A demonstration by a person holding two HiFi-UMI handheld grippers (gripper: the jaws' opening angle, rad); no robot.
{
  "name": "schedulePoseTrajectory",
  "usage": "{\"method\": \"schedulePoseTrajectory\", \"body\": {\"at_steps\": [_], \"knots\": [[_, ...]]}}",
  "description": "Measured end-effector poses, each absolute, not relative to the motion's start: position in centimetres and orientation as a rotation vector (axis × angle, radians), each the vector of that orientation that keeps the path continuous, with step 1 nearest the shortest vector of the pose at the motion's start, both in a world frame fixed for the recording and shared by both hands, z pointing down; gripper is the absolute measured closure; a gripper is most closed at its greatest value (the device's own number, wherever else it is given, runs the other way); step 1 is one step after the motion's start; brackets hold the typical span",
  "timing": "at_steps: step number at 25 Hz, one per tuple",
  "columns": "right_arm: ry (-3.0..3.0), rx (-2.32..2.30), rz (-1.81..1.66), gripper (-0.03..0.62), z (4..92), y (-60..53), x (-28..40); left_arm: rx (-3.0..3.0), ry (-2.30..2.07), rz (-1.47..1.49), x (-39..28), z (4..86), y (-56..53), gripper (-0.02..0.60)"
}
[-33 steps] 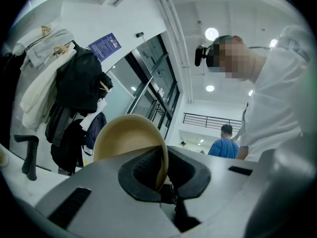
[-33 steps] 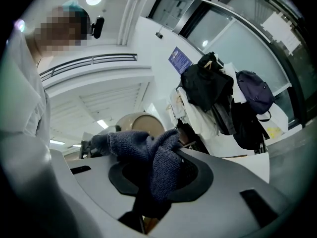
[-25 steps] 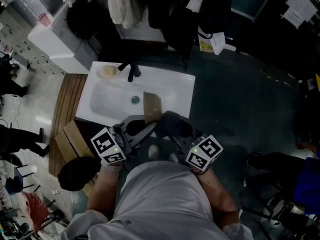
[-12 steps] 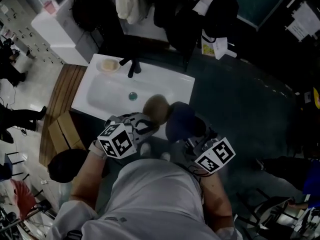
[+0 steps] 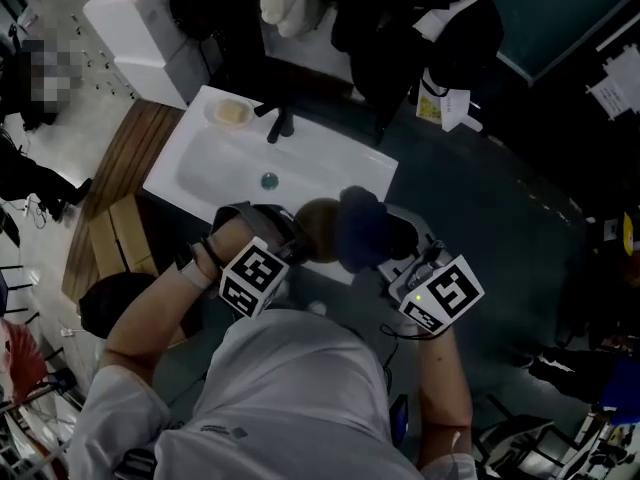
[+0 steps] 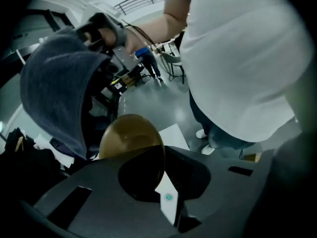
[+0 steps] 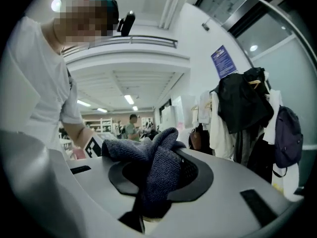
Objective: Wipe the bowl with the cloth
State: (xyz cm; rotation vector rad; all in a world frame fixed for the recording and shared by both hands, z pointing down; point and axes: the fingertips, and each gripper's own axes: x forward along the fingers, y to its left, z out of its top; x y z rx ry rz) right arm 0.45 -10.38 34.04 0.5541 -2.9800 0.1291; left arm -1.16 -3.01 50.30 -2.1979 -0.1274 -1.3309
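My left gripper point(image 5: 290, 243) is shut on the rim of a brown bowl point(image 5: 318, 230), held up in front of the person's chest; in the left gripper view the bowl point(image 6: 130, 139) stands on edge between the jaws. My right gripper point(image 5: 395, 258) is shut on a blue-grey cloth point(image 5: 362, 230), which sits right beside the bowl and touches its right side. In the right gripper view the cloth point(image 7: 156, 170) bunches out of the jaws. In the left gripper view the cloth point(image 6: 59, 90) hangs at the left, over the bowl.
A white sink point(image 5: 330, 173) with a dark tap point(image 5: 280, 123) and a drain point(image 5: 268, 180) lies just beyond the grippers. A soap dish point(image 5: 230, 113) sits at its back left corner. Coats point(image 5: 400, 18) hang behind. Wooden boards point(image 5: 125, 188) lie left.
Both grippers have risen and come together. The bowl has tipped from showing its hollow to standing on edge, and the cloth has moved in against it.
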Motion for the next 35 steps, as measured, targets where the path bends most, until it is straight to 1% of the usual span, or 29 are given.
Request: {"method": "schedulePoseTrajectory", "body": {"at_steps": [10,16,21,24,27,35], "knots": [[-2.458,0.031,-0.330,0.494,42.4,-7.5,-3.7,-1.956,-0.282,-1.374,-1.2,51.0,-2.0,0.565],[-2.199,-0.102,-0.522,0.494,46.6,-6.9,-3.4,-1.899,-0.291,-1.341,-1.0,50.9,-1.8,0.565],[-1.906,-0.195,-0.790,0.494,49.9,-7.3,-2.1,-1.892,-0.279,-1.300,-0.7,50.2,-2.0,0.563],[-1.771,-0.217,-0.935,0.494,50.4,-7.5,-2.1,-1.849,-0.273,-1.305,-0.7,50.5,-2.4,0.563],[-1.720,-0.267,-0.920,0.496,50.6,-7.2,-1.8,-1.864,-0.260,-1.286,-0.6,50.4,-2.3,0.563],[-1.712,-0.419,-0.666,0.496,50.7,-4.8,-0.2,-1.885,-0.258,-1.265,-0.6,50.4,-2.1,0.563]]}}
